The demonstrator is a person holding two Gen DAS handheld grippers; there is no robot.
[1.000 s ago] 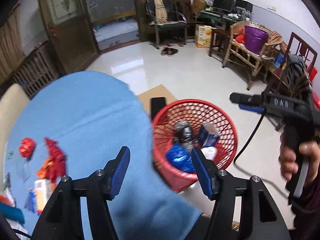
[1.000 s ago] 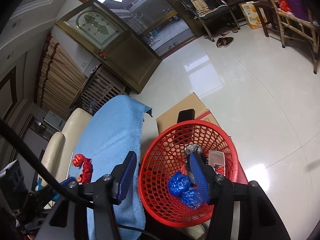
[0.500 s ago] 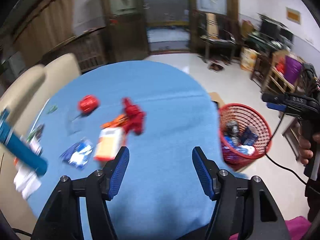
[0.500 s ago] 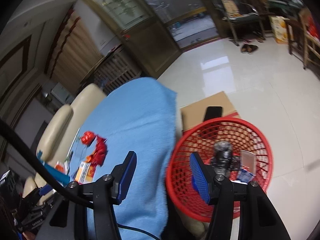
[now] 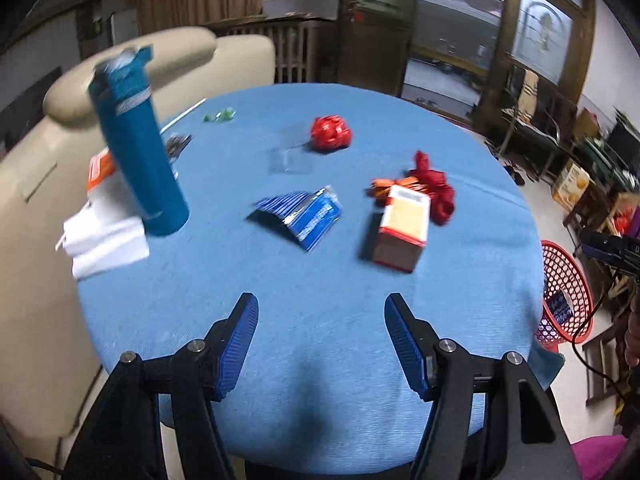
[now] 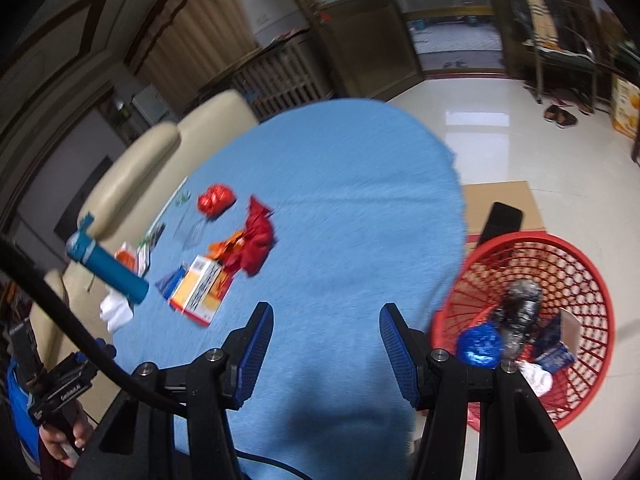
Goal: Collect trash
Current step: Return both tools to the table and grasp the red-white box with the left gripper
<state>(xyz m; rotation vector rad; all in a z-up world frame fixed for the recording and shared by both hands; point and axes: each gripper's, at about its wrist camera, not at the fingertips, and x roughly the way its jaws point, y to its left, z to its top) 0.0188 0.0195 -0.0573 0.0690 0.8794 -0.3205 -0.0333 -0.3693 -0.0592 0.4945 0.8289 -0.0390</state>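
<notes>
A round table under a blue cloth [image 5: 328, 288] carries the trash: a small white and orange carton [image 5: 402, 228], a blue foil wrapper [image 5: 304, 216], a crumpled red wrapper [image 5: 434, 188] and a red foil ball [image 5: 330, 133]. My left gripper [image 5: 322, 340] hangs open over the near part of the cloth, nothing between its blue pads. My right gripper [image 6: 326, 344] is open too, above the cloth's edge beside the red mesh basket [image 6: 584, 280], which holds several discarded pieces. The carton [image 6: 198, 286] lies to its left.
A tall blue bottle [image 5: 136, 152] stands at the table's left by white paper [image 5: 106, 246] and an orange packet [image 5: 100, 164]. Cream chairs [image 5: 36, 184] flank the far left side. A cardboard sheet [image 6: 500, 204] with a dark phone lies on the glossy floor behind the basket.
Both grippers swung left, away from the red basket and over the table. The trash on the cloth came into the middle of both views; the basket slid to the right. Both stayed open.
</notes>
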